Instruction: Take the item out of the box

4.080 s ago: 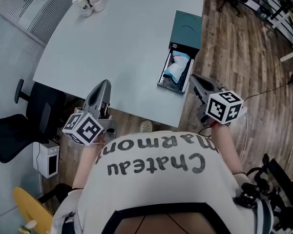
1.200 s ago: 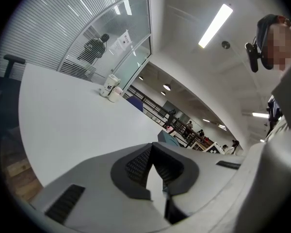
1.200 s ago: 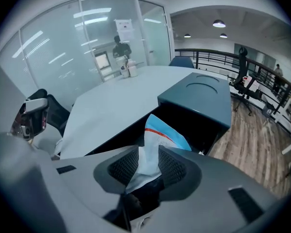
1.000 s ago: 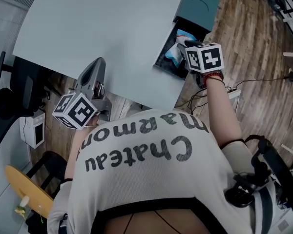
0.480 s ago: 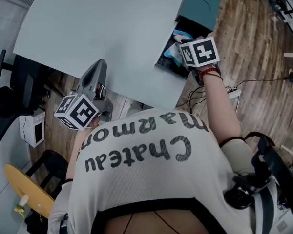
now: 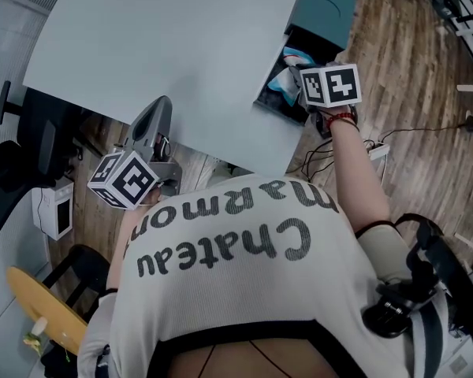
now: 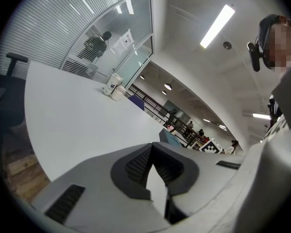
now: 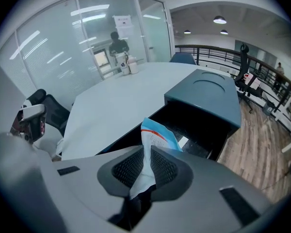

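A teal box lies at the table's right edge with its dark drawer pulled out toward me. A blue and white packet sticks up out of the drawer. My right gripper points steeply down into the drawer; its jaws have just been closing, and the pads now press on the packet from both sides. In the head view its marker cube hides the fingertips. My left gripper hangs at the table's near edge, jaws together and empty, far from the box.
The white table stretches left of the box. Cups stand at its far end. A black office chair and a yellow stool are at my left. Cables lie on the wood floor at the right.
The right gripper has gone from the table's near corner up over the open drawer, and its cube has turned a little. The left gripper has hardly moved.
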A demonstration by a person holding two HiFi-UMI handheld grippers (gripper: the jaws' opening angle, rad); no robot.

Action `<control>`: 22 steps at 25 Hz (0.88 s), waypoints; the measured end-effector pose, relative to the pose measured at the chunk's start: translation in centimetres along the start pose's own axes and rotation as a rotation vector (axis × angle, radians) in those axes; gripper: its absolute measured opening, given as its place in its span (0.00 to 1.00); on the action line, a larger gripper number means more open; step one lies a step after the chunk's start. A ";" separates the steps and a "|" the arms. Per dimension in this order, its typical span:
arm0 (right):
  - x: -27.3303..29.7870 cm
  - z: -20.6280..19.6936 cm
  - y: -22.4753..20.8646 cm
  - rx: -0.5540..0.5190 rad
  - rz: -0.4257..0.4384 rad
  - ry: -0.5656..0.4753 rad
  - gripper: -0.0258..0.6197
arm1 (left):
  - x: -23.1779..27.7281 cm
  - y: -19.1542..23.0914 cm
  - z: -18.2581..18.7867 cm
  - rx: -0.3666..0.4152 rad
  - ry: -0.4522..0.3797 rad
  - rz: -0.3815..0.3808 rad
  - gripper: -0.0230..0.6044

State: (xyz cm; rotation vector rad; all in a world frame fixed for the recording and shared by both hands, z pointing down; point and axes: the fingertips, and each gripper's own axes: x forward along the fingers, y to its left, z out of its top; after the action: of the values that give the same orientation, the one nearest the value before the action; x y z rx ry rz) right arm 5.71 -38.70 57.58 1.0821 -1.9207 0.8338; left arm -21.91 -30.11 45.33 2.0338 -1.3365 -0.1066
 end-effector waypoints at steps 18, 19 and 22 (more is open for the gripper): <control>-4.6 1.0 0.2 0.273 0.019 -0.335 0.08 | 1.5 -1.3 2.6 0.082 0.030 -0.158 0.03; -5.4 1.5 0.3 0.275 0.017 -0.393 0.08 | 1.7 -1.5 2.8 0.094 0.033 -0.175 0.03; -7.2 1.9 0.5 0.273 -0.004 -0.511 0.08 | 2.4 -2.5 3.3 0.121 0.046 -0.227 0.03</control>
State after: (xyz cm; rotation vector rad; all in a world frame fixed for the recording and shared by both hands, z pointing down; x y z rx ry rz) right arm 7.22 -37.29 50.43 1.5825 -2.2591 0.8971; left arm -20.27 -33.25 42.08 2.2719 -1.1040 -0.0810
